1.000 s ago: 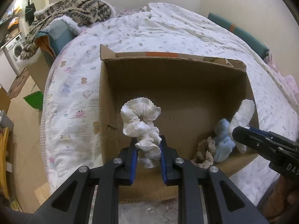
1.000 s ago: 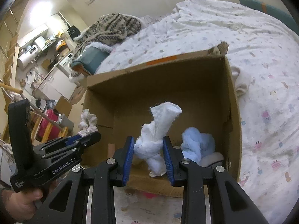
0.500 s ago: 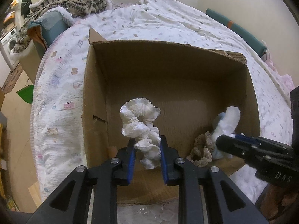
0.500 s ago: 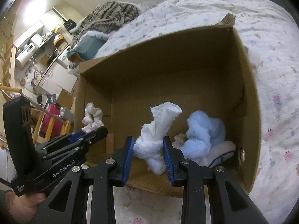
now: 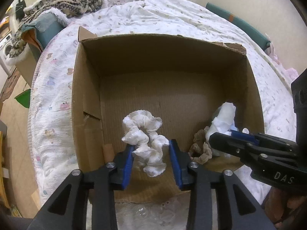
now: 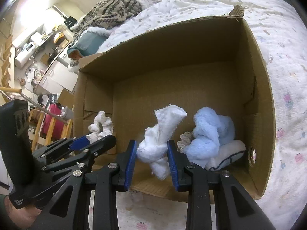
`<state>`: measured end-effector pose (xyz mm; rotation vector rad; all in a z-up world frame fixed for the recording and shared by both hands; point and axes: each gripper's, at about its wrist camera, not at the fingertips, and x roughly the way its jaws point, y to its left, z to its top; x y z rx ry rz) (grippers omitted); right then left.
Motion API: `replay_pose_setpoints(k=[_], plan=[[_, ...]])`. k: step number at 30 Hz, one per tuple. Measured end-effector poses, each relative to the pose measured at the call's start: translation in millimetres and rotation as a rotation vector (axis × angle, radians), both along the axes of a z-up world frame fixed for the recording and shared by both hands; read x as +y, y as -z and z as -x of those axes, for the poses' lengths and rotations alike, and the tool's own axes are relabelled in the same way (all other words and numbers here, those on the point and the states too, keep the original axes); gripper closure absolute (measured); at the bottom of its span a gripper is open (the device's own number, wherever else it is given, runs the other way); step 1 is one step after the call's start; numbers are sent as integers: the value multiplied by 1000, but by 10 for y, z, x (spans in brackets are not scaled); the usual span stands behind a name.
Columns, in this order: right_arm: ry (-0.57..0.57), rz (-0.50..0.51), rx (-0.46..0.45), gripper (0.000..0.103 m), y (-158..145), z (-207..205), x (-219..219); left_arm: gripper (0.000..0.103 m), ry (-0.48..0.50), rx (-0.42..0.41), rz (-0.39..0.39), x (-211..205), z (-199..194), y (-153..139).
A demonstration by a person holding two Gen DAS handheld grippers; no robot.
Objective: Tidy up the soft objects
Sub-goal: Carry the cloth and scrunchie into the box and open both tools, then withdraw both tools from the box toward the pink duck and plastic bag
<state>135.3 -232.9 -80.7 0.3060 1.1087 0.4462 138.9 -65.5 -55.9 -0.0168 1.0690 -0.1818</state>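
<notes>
An open cardboard box [image 5: 86, 99] [image 6: 262, 99] lies on the bed. My left gripper [image 5: 151, 149] is over the box's near left part with its jaws spread; a white ruffled scrunchie [image 5: 144, 134] hangs loosely between them. My right gripper [image 6: 151, 151] is shut on a knotted white cloth [image 6: 159, 141] over the box's near right part. It also shows in the left wrist view [image 5: 224, 122]. In the box lie a light blue knotted cloth [image 6: 209, 134], a beige lace scrunchie [image 5: 199, 149] and a white sock with a dark trim [image 6: 226, 157].
The bed [image 5: 172, 15] has a white patterned quilt. A knitted patterned blanket [image 5: 69, 0] and a teal cushion [image 5: 44, 28] lie at its far left. A teal bolster [image 5: 236, 21] runs along the right wall. Furniture and floor clutter [image 6: 38, 57] stand left of the bed.
Both grippers have moved forward and down into the box. My left gripper's jaws have spread apart, loosening the white scrunchie. The right gripper still grips the white cloth.
</notes>
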Motion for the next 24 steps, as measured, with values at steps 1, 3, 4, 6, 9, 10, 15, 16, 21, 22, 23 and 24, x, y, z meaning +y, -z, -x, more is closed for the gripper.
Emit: replay_pose_setpoints(k=[1,3,4,6,9,10,15,16,21,22,23,24], plan=[[0,-1,-1,70,-2,-1,3,61,-2,-5,-5,-3,7,-5],[0,-1,-1,70,0,4,-9,58,-9,-12,-10,2,10,-15],[2,-4,0,69,-1,2,-11,58,-9,-12,-6,2,14,-19],[3,-10,2,68,-1,7,-29,53,-7,-10,-6,7,13,-22],[4,-15,4,67,1,0,-35,44,-13,-15,-18,19,15,-28],[6,-18,3,66,-3,0,-39,44,-15,-14,-15,23,17,-30],[25,-40,-28,40,-68,11,-74,43,-25,-5,2,66,11,-42],[26,-39,-34,40,-81,15,-77,43,-27,-9,2,74,20,-54],[45,-13,-57,40,-131,53,-103,43,-18,-36,-12,77,96,-120],[54,-11,-61,40,-139,68,-117,43,-17,-39,-14,81,118,-135],[62,-10,-62,40,-145,86,-132,43,-18,-41,-13,89,144,-151],[68,-8,-61,40,-147,96,-139,43,-19,-43,-10,99,169,-164]])
